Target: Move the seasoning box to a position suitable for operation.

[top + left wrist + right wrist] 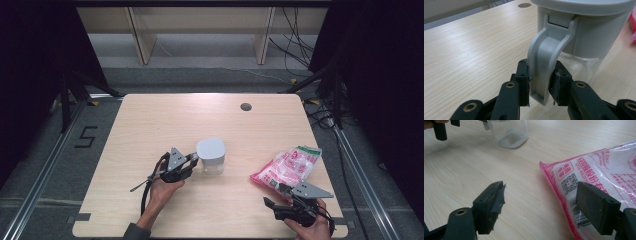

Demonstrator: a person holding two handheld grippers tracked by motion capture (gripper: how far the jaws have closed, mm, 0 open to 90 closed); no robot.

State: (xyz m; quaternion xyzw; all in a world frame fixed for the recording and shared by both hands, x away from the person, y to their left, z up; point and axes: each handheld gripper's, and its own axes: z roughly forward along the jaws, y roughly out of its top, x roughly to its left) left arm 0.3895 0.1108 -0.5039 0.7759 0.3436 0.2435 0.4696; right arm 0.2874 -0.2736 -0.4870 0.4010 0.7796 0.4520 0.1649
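Note:
A clear container [210, 156] with a grey lid stands near the middle of the table. A grey latch [544, 65] hangs down from its lid [594, 37]. My left gripper [194, 159] reaches in from the container's left, and in the left gripper view this gripper [541, 85] is shut on the latch, both pads pressing its sides. A pink and white printed bag [289, 166] lies flat at the right. My right gripper [277, 196] hovers just in front of it, open. In the right gripper view the jaws of my right gripper [542, 195] stand wide, one over the bag's edge [604, 170], nothing gripped.
The wooden table [150, 125] has a round cable hole [245, 106] at the back right. The container's glass base [509, 132] shows far off in the right gripper view. Cables and shelf legs lie beyond the far edge, on the floor.

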